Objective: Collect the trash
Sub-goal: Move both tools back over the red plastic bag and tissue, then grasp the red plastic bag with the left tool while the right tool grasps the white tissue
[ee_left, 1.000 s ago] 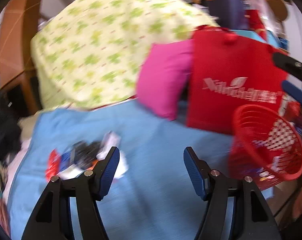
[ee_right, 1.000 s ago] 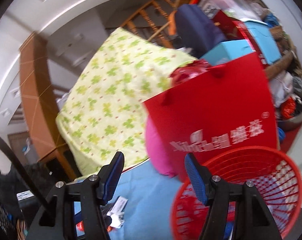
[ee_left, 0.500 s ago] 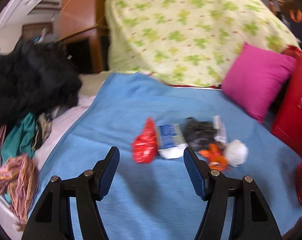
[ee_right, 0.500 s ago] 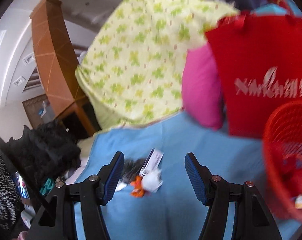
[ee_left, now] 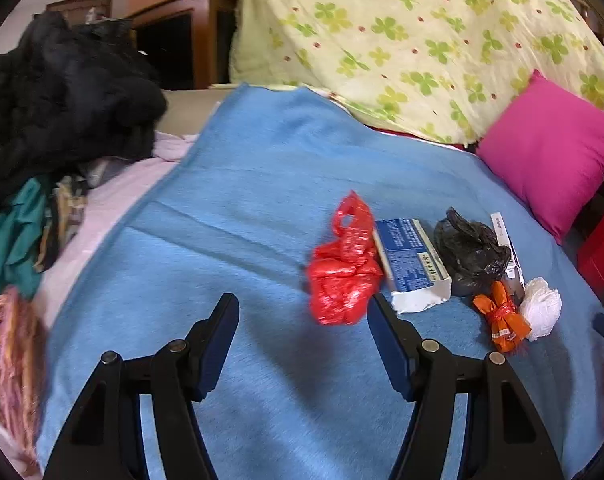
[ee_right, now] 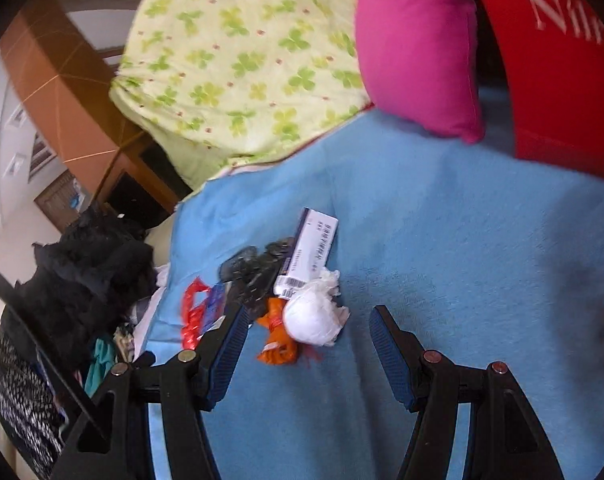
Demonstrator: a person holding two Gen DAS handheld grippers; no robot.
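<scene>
2 plastic bags (ee_left: 343, 268), 2 boxes (ee_left: 411, 264)

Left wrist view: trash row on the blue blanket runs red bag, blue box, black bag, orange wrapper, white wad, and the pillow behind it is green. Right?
Not quite. The pillow is pink, not green; the left wrist view shows it. The rest stands: red bag, blue box, black bag, orange wrapper and white wad lie in a row on the blue blanket.
</scene>
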